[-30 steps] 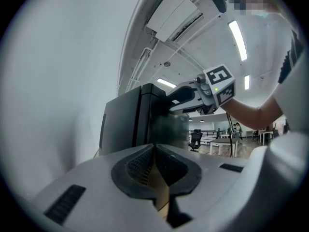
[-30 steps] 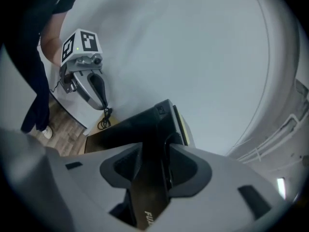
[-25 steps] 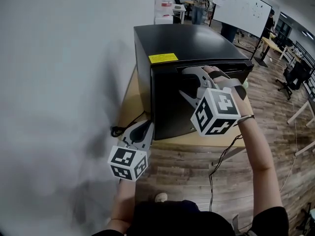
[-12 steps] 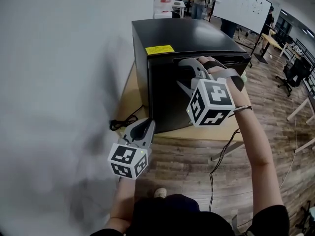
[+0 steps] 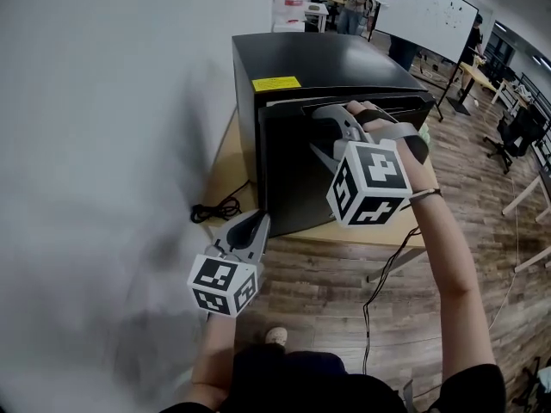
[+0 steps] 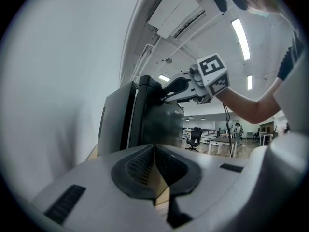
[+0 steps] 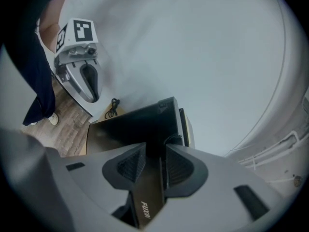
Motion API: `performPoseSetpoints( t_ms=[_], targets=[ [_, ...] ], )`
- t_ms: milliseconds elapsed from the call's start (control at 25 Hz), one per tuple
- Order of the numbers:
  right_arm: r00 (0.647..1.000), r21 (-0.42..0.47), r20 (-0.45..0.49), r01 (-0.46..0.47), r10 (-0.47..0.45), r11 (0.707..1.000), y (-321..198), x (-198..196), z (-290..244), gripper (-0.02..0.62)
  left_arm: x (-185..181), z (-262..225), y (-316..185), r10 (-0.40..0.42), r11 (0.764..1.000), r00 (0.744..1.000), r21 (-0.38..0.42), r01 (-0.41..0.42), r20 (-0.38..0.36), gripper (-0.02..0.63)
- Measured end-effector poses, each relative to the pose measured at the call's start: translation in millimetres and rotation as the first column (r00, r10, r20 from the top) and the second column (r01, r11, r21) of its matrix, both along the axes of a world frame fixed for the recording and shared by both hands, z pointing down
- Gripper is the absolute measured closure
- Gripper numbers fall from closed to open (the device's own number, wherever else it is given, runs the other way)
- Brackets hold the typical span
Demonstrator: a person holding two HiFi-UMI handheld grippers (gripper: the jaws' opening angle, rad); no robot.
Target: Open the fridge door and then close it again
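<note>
A small black fridge (image 5: 327,63) stands on a wooden table (image 5: 228,166) against the white wall. My right gripper (image 5: 331,119) reaches over the top edge of the fridge door (image 5: 293,170). Its jaws are closing, with that edge between the pads. In the right gripper view the gripper (image 7: 155,153) has both pads against the dark door (image 7: 135,124). A thin gap shows between door and body. My left gripper (image 5: 250,226) hangs low at the left, clear of the fridge. It is shut on nothing, as the left gripper view (image 6: 154,163) shows.
A black cable (image 5: 215,209) lies coiled on the table's left end by the wall (image 5: 103,127). A yellow sticker (image 5: 275,83) marks the fridge top. Behind are a whiteboard (image 5: 426,11), people, desks and an office chair (image 5: 521,127) on wooden flooring.
The right gripper's jaws have narrowed on the door's top edge, and a thin gap has appeared between door and body. The left gripper has drifted slightly.
</note>
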State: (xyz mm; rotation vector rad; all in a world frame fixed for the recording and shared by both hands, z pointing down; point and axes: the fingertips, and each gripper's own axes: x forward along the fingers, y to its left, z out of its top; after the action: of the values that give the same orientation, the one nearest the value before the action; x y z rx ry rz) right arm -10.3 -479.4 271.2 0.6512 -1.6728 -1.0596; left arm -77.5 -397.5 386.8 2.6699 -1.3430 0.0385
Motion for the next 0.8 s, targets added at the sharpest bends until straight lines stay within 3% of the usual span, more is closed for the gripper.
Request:
performPoseSetpoints(
  t_ms=[200, 800],
  targets=[
    [0.998, -0.014, -0.007, 0.063, -0.064, 0.998, 37.2, 10.9, -2.9, 0.485, -0.4, -0.4, 12.3, -0.017, 1.000, 1.000, -0.022, 0.017, -0.011, 0.594],
    [0.994, -0.024, -0.027, 0.104, -0.104, 0.994, 111.9, 64.4, -0.9, 0.479, 44.4, 0.8, 94.0, -0.024, 0.999, 1.000, -0.038, 0.025, 0.014, 0.594]
  ],
)
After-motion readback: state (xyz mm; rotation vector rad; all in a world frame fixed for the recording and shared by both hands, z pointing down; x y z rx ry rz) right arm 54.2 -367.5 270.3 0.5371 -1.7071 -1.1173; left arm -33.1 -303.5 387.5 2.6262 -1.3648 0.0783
